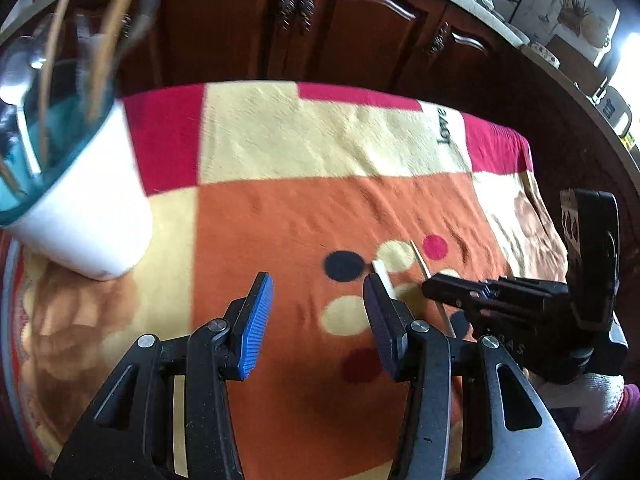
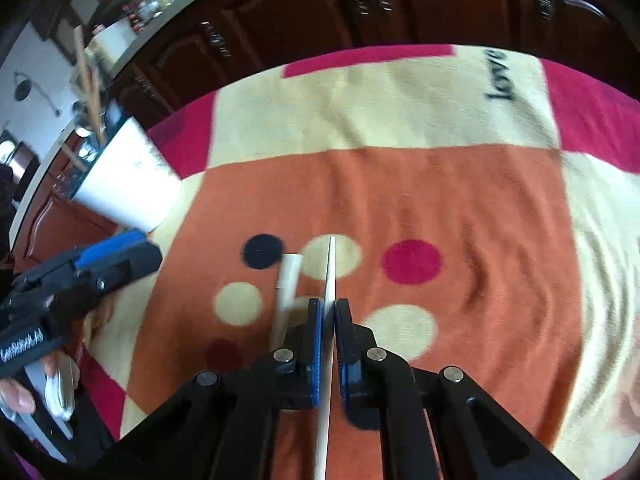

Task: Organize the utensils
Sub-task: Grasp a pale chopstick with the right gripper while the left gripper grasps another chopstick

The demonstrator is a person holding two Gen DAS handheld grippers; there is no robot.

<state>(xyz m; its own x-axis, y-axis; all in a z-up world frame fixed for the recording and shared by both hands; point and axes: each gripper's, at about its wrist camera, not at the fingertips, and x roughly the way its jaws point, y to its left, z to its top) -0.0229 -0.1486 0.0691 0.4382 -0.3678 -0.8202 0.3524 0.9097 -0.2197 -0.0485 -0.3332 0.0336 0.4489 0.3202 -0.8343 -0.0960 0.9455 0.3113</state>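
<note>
A white cup with a teal inside [image 1: 86, 200] stands at the left of the patterned cloth [image 1: 312, 216] and holds a metal spoon [image 1: 18, 80] and wooden sticks [image 1: 108, 32]. My left gripper [image 1: 318, 288] is open and empty above the cloth, right of the cup. My right gripper [image 2: 329, 308] is shut on a thin white utensil [image 2: 330, 268], seen edge-on, pointing forward. A second white utensil handle [image 2: 287, 284] lies on the cloth just left of it. The cup also shows in the right wrist view [image 2: 128, 184]. The right gripper also shows in the left wrist view [image 1: 436, 284].
Dark wooden cabinet doors [image 1: 304, 20] run behind the table. A counter with jars and appliances [image 1: 580, 52] curves to the right. The cloth's far edge [image 1: 400, 98] drops off toward the cabinets.
</note>
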